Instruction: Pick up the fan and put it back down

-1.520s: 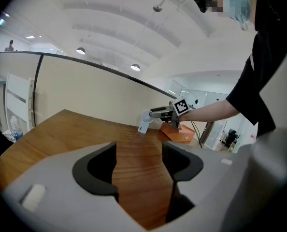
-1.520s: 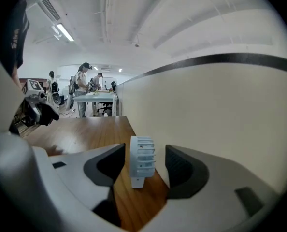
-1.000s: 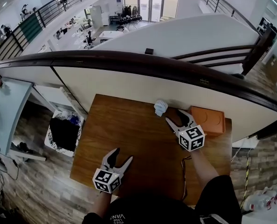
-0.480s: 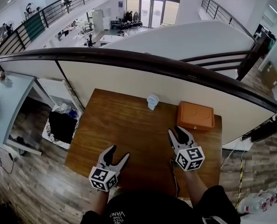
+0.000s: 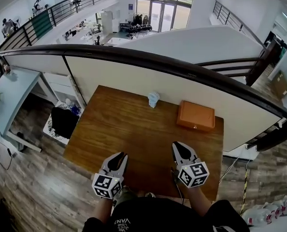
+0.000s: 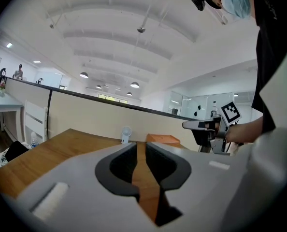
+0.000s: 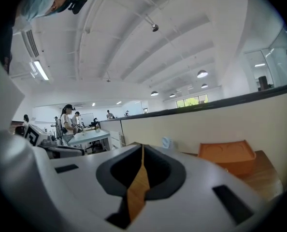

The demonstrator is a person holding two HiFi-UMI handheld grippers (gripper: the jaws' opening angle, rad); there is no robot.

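Observation:
The small white fan [image 5: 153, 99] stands upright at the far edge of the wooden table [image 5: 129, 129], and it shows far ahead in the left gripper view [image 6: 126, 133] and the right gripper view [image 7: 167, 143]. Both grippers hover over the table's near edge, well short of the fan. My left gripper [image 5: 118, 159] [image 6: 139, 146] has just been closing; only a thin slit is left between its jaws and nothing is in it. My right gripper [image 5: 178, 149] [image 7: 142, 149] has also just been closing; its tips meet, empty.
An orange box [image 5: 195, 115] [image 7: 226, 156] lies right of the fan. A cream partition [image 5: 134, 83] with a dark rail backs the table. A black bin [image 5: 65, 122] stands on the floor at the left. A cable [image 5: 176, 180] runs over the near edge.
Both grippers have drawn back from the table's middle to its near edge, the right one away from the fan. Both pairs of jaws went from wide open to closed. The fan stands untouched.

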